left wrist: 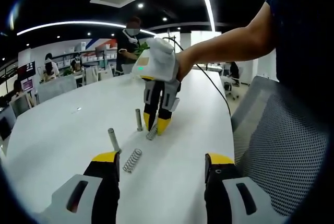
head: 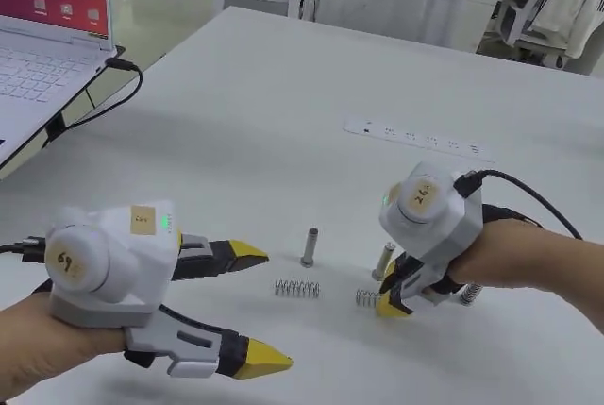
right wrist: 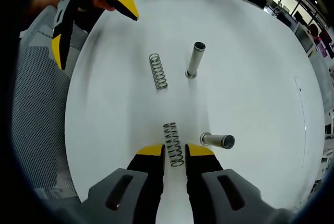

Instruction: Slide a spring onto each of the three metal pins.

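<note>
We hold the left gripper (head: 260, 307) low over the white table (head: 283, 93). Its two yellow-tipped jaws are spread wide apart and there is nothing between them.

The right gripper (right wrist: 176, 152) points down at the table. Its jaws are almost together, and one end of a small spring (right wrist: 173, 150) lies between the tips. The tips seem to touch that spring on both sides. The rest of it lies flat on the table.

A short metal pin (right wrist: 218, 140) stands just beside the right gripper's tips. A second metal pin (head: 310, 247) stands upright a bit further off, between the two grippers. We see nothing on either pin.

A loose spring (head: 296, 288) lies flat on the table near the second metal pin, not touching it. It is well apart from the left gripper's jaws.

Further back on the table there is a white power strip (head: 418, 140). An open laptop (head: 47, 46) sits at the far left with a black cable (head: 113, 103) plugged in.
</note>
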